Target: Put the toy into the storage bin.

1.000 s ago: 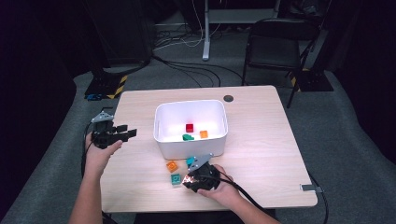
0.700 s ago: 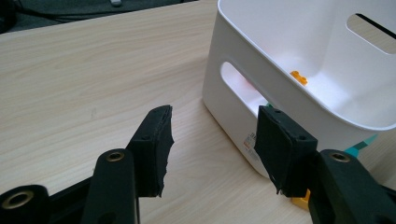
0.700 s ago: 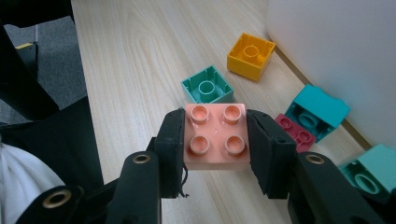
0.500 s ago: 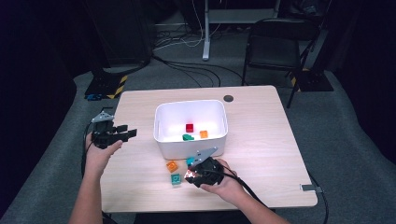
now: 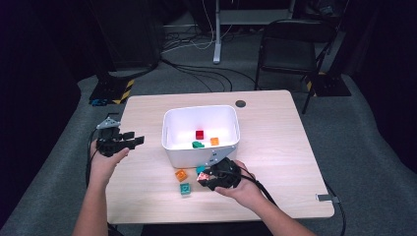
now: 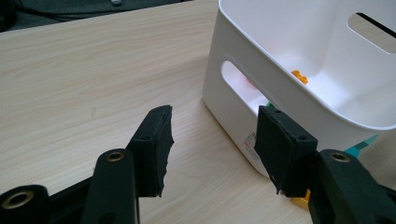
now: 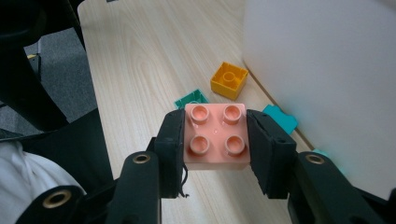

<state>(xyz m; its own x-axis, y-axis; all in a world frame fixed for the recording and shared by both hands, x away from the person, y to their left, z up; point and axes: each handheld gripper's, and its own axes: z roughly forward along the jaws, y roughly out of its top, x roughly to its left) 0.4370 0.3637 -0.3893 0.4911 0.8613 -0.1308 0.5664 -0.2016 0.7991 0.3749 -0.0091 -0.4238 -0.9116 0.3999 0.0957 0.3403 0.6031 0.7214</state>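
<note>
- Holding a pink four-stud brick (image 7: 215, 136) in my right gripper (image 7: 215, 140), I see both pads pressed flat on its opposite sides, studs turned toward the camera; in the high view that gripper (image 5: 210, 178) sits at the near edge of the table (image 5: 275, 147), just in front of the bin

- Judging the coming move, what matters is that the white bin (image 5: 201, 133) lies directly beyond the brick, its near wall just past the jaw tips and its rim higher than the brick, so I would have to lift the brick up and carry it forward over that wall, not sideways

- Being square, the brick has no long axis to line up, so I read no need for a wrist turn before a drop

- Just beyond my right gripper on the tabletop lie an orange brick (image 7: 228, 80), a green brick (image 7: 191, 99) and a teal piece (image 7: 280, 117) close against the bin's wall; all lie apart from the held brick

- Inside the bin I can see a red brick (image 5: 199, 134), an orange piece (image 5: 214, 141) and a dark green piece (image 5: 197, 144)

- My left gripper (image 5: 120, 141) hangs off to the left of the bin, well apart from the brick; its jaws stand parted with nothing between them (image 6: 215, 144), so the right hand is plainly the one placed for this drop
</note>
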